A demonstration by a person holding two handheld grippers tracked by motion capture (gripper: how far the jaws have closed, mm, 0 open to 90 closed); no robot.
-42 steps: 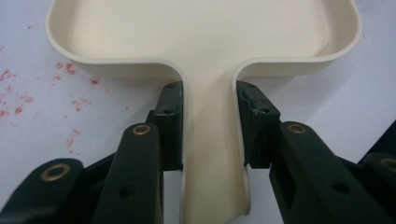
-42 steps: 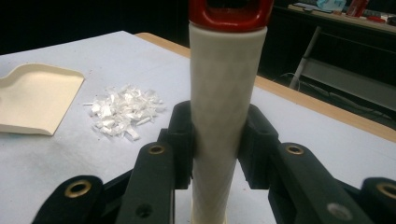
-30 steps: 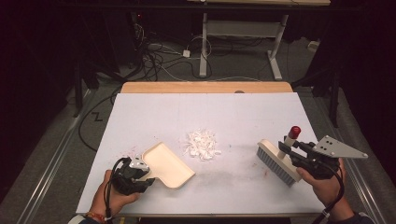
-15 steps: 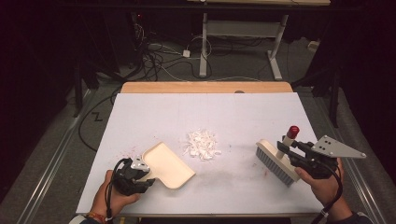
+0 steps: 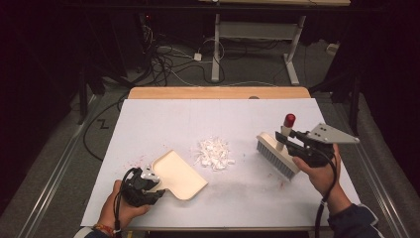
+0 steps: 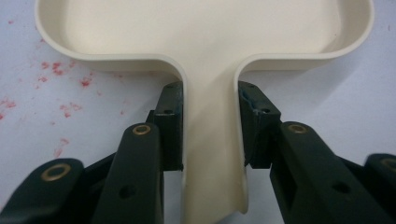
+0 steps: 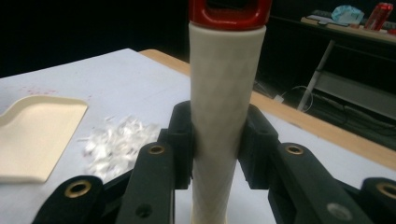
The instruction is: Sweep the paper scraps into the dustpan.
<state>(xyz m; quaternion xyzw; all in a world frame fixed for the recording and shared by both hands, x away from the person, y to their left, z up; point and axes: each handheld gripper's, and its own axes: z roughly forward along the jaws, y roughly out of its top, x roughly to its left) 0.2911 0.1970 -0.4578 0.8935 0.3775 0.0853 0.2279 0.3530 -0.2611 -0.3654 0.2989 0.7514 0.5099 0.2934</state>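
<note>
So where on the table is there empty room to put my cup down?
The far half of the white table, beyond the pile of white scraps, is bare up to the wooden edge. The near strip between dustpan and brush is bare too. The middle is crowded: dustpan, scraps and brush stand in a row.

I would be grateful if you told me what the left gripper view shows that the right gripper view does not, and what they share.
Left gripper view: the left claw shut on the dustpan's handle, the pan's raised back rim, and red specks on the white table.

Right gripper view: the right claw shut on the brush handle with its red cap, the pile of white scraps, the wooden table edge and a metal stand beyond it.

Both: the cream dustpan and the white table.
</note>
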